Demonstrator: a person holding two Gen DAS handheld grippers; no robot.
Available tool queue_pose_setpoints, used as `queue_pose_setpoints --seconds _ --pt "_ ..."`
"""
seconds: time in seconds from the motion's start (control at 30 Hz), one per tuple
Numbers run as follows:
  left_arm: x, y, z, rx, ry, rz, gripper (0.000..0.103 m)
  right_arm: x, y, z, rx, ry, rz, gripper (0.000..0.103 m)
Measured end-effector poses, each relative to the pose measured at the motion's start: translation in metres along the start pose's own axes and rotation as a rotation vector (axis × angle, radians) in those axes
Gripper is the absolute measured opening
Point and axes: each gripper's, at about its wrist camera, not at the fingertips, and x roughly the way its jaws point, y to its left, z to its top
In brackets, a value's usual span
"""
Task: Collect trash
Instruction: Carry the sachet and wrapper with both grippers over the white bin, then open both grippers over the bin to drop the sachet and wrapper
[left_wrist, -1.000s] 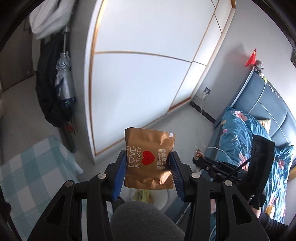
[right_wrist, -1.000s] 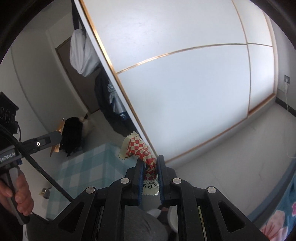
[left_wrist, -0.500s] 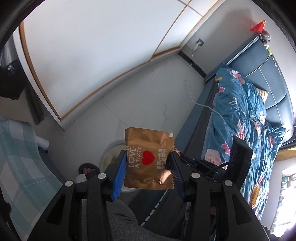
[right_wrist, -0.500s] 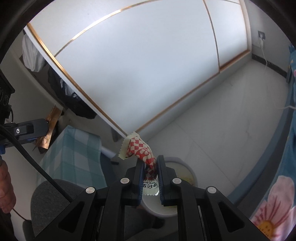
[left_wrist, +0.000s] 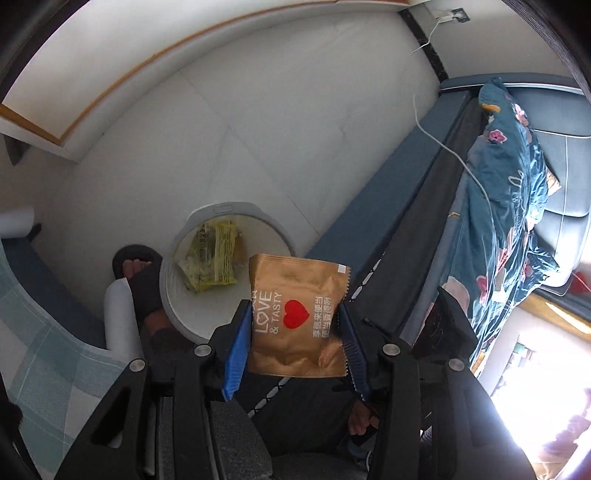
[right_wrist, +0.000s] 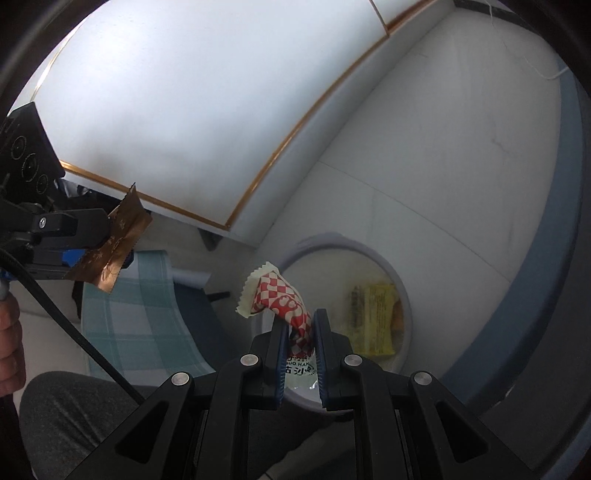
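Grippers above bin (left_wrist: 173, 280) — left (left_wrist: 295, 314) clamps gold packet (left_wrist: 295, 314), right (right_wrist: 300, 325) checkered wrapper (right_wrist: 280, 301)

We can read "LOVE & TASTY" beside a red heart on the gold snack bag (left_wrist: 297, 317), low in the middle of the left wrist view.

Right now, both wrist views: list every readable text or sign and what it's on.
"LOVE & TASTY" with a red heart: gold packet in the left gripper.
White Chinese characters beside the heart: too small to read surely.
"GUO HAN": partly hidden, on the checkered wrapper in the right gripper.
Yellow packet in the bin: print blurred.
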Motion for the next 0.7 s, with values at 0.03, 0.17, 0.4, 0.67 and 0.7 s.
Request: queue_pose_setpoints --seconds 0.03,0.17,0.4,0.67,0.7 --pt "0.010 0.006 0.005 -0.018 0.031 -0.007 0.042 0.003 0.000 -0.001 0.005 0.008 -0.002 0.013" --pt "0.039 0.026 0.015 -0.080 0.112 -0.016 0.042 0.023 -0.013 -0.004 0.047 0.048 -0.018 0.013" --pt "0.071 0.055 0.020 -0.141 0.206 -0.023 0.042 0.042 -0.029 -0.005 0.068 0.092 -0.047 0.013" --pt "0.085 0.061 0.026 -0.164 0.255 -0.025 0.061 0.056 -0.035 -0.010 0.086 0.129 -0.053 0.017" --pt "0.087 0.062 0.027 -0.165 0.252 -0.026 0.061 0.057 -0.036 -0.011 0.088 0.134 -0.056 0.020"
